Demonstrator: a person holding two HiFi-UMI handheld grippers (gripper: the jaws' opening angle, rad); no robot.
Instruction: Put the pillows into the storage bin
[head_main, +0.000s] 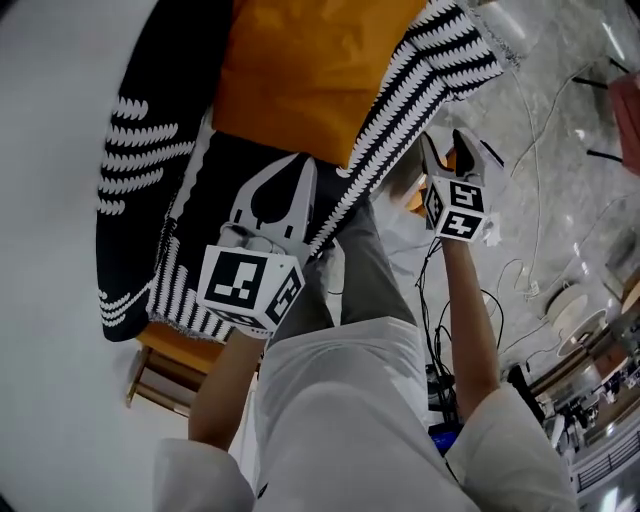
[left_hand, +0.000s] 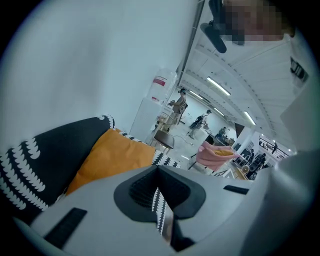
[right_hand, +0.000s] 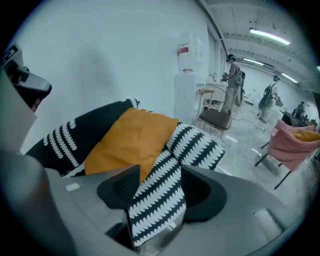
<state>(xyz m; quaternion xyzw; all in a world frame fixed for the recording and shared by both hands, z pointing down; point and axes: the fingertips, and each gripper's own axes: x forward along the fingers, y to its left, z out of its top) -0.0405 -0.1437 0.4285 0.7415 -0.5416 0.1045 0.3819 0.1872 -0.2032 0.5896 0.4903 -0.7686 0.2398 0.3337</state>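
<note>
**Patterned pillow gripped at two points, orange pillow resting against it**

At the far left of the head view a plain white wall (head_main: 50, 200) is seen. Against it a large black cushion with white leaf-stripe pattern (head_main: 150, 230) is spread, and below its lower edge part of a light wooden frame (head_main: 155, 375) is visible. The left gripper (head_main: 288, 175) is set on the patterned cushion's near edge. In the left gripper view its jaws are seen drawn almost together, with only a thin fold of the black-and-white fabric pinched between them.

Above and to the right, a plain orange fabric pillow (head_main: 300, 70) is laid against the middle of the patterned cushion, touching it, with striped fabric showing on both sides of it.

Further right, the right gripper (head_main: 447, 150) is held at the cushion's striped right edge. In the right gripper view its jaws are seen standing fairly wide, and a broad bunch of the striped fabric is caught between them and fills the gap.

At the right, a grey marbled floor (head_main: 560, 120) crossed by thin cables is shown. In the right gripper view a white water dispenser (right_hand: 187, 95) is seen beyond the pillows, and a pink fabric bag on a frame (right_hand: 292, 142) well apart from them at the far right.
</note>
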